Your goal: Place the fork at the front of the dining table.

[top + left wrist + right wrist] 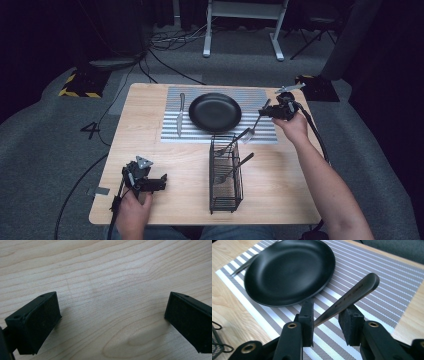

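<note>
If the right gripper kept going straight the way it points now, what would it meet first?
Probably the striped placemat: the right gripper angles down at it, beside the black plate. The fork handle already lies between its parted pads. Depth is hard to judge.

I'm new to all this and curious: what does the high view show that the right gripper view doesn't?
High view alone: the knife lying left of the plate, the wire basket holding cutlery, and the left gripper low over bare table.

Right gripper view alone: the right gripper's pads apart around the fork handle, and lettering on that handle.

Both: the black plate and the striped mat.
</note>
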`<state>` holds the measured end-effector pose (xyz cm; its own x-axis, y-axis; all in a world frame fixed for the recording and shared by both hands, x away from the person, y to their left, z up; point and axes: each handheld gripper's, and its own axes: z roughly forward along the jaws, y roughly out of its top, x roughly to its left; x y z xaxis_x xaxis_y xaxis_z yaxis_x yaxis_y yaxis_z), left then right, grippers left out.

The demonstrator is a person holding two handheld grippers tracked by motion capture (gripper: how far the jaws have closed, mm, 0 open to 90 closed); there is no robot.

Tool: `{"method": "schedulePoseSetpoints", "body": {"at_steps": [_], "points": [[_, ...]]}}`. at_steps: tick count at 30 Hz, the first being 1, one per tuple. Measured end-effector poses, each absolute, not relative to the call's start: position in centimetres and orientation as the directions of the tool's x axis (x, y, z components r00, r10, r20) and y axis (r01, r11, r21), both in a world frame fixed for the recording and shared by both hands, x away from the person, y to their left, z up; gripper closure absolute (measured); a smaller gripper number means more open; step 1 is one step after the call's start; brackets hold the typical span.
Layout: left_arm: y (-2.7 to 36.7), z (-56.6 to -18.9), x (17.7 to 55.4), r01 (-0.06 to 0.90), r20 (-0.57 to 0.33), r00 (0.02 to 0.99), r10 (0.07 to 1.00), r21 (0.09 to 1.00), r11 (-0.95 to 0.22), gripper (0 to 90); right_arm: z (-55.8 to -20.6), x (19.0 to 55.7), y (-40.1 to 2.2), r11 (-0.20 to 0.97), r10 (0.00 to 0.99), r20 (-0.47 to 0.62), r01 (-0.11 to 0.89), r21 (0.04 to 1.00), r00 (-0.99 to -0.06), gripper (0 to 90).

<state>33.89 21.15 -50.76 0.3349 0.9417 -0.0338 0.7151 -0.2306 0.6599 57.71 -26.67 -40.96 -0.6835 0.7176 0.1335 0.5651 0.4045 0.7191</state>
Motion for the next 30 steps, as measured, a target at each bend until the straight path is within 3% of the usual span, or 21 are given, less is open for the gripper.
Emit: {"method": "schedulePoseSetpoints", "body": {"at_steps": [13, 30], "points": [[21.1, -50.8, 33.9, 0.715, -0.034, 0.335, 0.942, 0.66, -0.231, 0.2, -42.0, 58.3, -27.5, 0.389, 0.767, 0.133, 0.62, 0.682, -0.628, 56.9], [21.1, -50.8, 33.9, 0.716, -0.034, 0.335, 0.942, 0.659, -0.231, 0.2, -43.2, 59.2, -28.1, 0.348, 0.806, 0.146, 0.658, 0.668, -0.574, 53.3]]}}
